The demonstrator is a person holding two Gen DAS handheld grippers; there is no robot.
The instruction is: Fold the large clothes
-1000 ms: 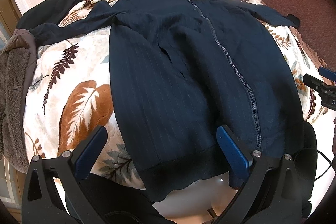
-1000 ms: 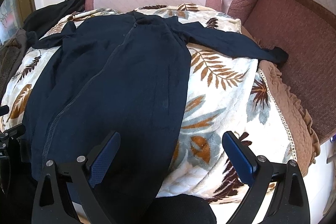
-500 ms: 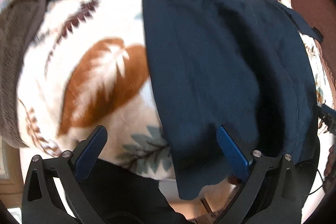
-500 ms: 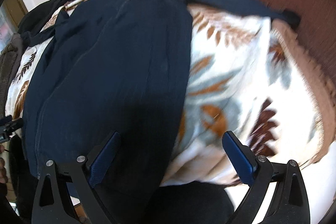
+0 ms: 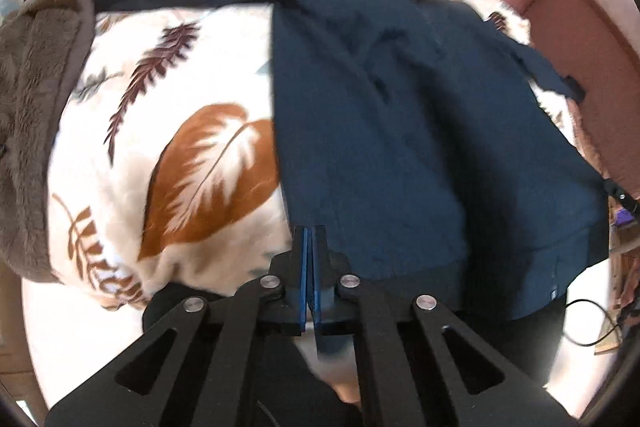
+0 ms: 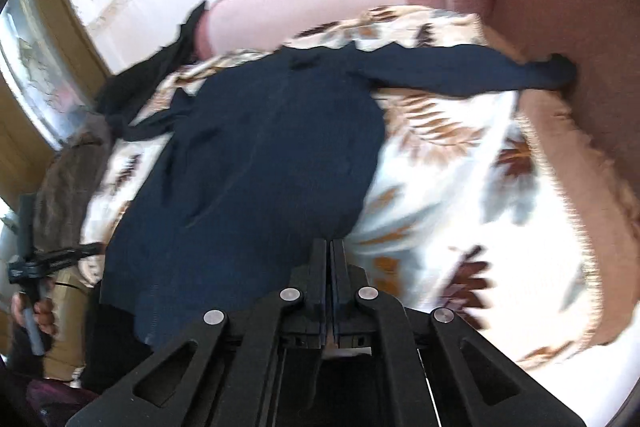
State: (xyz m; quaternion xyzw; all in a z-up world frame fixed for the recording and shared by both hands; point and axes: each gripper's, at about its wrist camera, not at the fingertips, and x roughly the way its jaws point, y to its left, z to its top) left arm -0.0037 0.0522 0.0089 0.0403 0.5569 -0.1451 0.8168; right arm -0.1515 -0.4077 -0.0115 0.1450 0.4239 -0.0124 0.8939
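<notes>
We find the left gripper (image 5: 309,247) and right gripper (image 6: 329,259) just pinched onto the navy zip jacket's (image 5: 400,131) near hem corners; its length runs directly away.

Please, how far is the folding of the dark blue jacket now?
Done: the jacket lies spread flat on the leaf blanket. In hand: the left gripper and right gripper have just closed, apparently pinching its hem corners. Left: every fold; both sleeves are out.
</notes>
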